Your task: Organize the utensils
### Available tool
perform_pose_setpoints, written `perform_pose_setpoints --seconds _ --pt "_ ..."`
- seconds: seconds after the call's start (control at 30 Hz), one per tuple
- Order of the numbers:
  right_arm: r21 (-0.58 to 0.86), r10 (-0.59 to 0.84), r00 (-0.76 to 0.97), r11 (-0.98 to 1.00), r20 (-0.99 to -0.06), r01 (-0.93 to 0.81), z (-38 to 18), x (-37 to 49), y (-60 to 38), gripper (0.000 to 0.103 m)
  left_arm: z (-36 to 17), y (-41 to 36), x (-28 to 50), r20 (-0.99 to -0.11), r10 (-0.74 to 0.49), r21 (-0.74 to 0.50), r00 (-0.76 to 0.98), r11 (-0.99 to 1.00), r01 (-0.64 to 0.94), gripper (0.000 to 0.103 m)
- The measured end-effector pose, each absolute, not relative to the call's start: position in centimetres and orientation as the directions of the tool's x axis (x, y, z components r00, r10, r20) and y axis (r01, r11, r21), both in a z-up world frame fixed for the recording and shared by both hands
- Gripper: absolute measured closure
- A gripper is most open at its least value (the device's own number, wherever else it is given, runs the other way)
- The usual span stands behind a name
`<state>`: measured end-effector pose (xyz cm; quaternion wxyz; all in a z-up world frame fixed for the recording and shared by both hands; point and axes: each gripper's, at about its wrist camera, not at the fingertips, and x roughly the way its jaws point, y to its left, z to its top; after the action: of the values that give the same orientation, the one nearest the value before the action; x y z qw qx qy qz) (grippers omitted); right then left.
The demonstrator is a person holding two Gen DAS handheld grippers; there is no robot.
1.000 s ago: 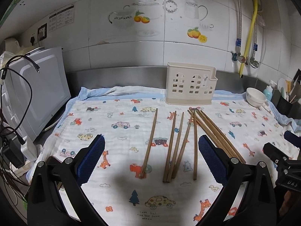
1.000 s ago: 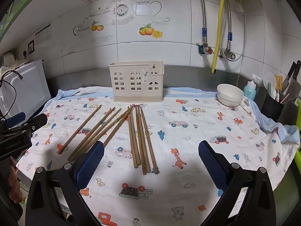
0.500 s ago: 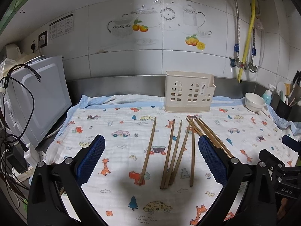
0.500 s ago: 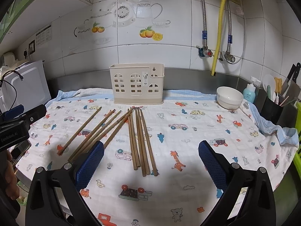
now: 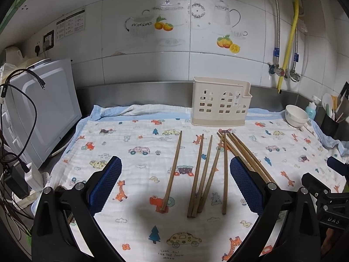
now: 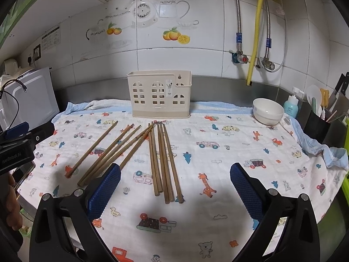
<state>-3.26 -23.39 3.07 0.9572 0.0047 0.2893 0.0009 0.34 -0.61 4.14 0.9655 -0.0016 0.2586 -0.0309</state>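
Several wooden chopsticks [image 5: 203, 174] lie loose on a cartoon-print cloth [image 5: 135, 159], fanned out in front of a cream plastic utensil holder [image 5: 220, 101] that stands upright at the back. They show in the right wrist view too: chopsticks [image 6: 162, 159], holder [image 6: 160, 95]. My left gripper [image 5: 175, 185] is open and empty, held above the cloth near the chopsticks' near ends. My right gripper [image 6: 175, 187] is open and empty, above the near ends of the right-hand bunch.
A white appliance [image 5: 41, 113] with cables stands at the left. A white bowl [image 6: 268, 111], a blue bottle [image 6: 291, 107] and a black utensil pot [image 6: 318, 126] stand at the right. A tiled wall with pipes [image 6: 255, 32] is behind.
Both grippers have pulled back and risen slightly, so the chopsticks and holder sit a little farther off. Nothing on the cloth has moved.
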Motion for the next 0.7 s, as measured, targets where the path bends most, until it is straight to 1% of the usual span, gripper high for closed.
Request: perform_pose_setpoints --seconds 0.37,0.43,0.47,0.5,0.57,0.6,0.67,0.7 --pt "0.002 0.001 0.809 1.0 -0.588 0.001 1.4 -2.7 -25.1 0.008 2.3 0.8 2.0 -0.551 -0.054 -0.01 0.833 0.998 0.058 0.006" --pt "0.009 0.011 0.801 1.0 -0.598 -0.007 1.1 -2.5 -25.4 0.016 2.1 0.9 2.3 -0.559 -0.059 -0.014 0.827 0.998 0.062 0.007" --pt "0.016 0.019 0.793 1.0 -0.61 -0.013 0.8 -2.3 -25.5 0.022 1.9 1.0 2.4 -0.564 -0.065 -0.016 0.823 0.998 0.068 0.007" --pt "0.018 0.023 0.788 1.0 -0.615 -0.015 0.6 -2.2 -25.6 0.023 1.8 1.0 2.5 -0.569 -0.068 -0.015 0.82 0.997 0.072 0.011" --pt "0.015 0.022 0.782 1.0 -0.623 -0.016 0.2 -2.0 -25.8 0.024 1.4 1.1 2.8 -0.582 -0.077 -0.014 0.809 0.996 0.084 0.015" --pt "0.019 0.026 0.777 1.0 -0.629 -0.018 -0.2 -2.0 -25.9 0.03 1.1 1.2 2.8 -0.588 -0.082 -0.016 0.805 0.996 0.09 0.018" --pt "0.035 0.044 0.761 0.999 -0.647 -0.028 -0.8 -1.8 -26.1 0.036 0.6 1.3 3.2 -0.605 -0.097 -0.02 0.79 0.994 0.107 0.023" --pt "0.04 0.052 0.753 0.999 -0.656 -0.034 -1.1 -1.7 -26.1 0.039 0.3 1.1 3.4 -0.612 -0.1 -0.018 0.785 0.993 0.112 0.024"
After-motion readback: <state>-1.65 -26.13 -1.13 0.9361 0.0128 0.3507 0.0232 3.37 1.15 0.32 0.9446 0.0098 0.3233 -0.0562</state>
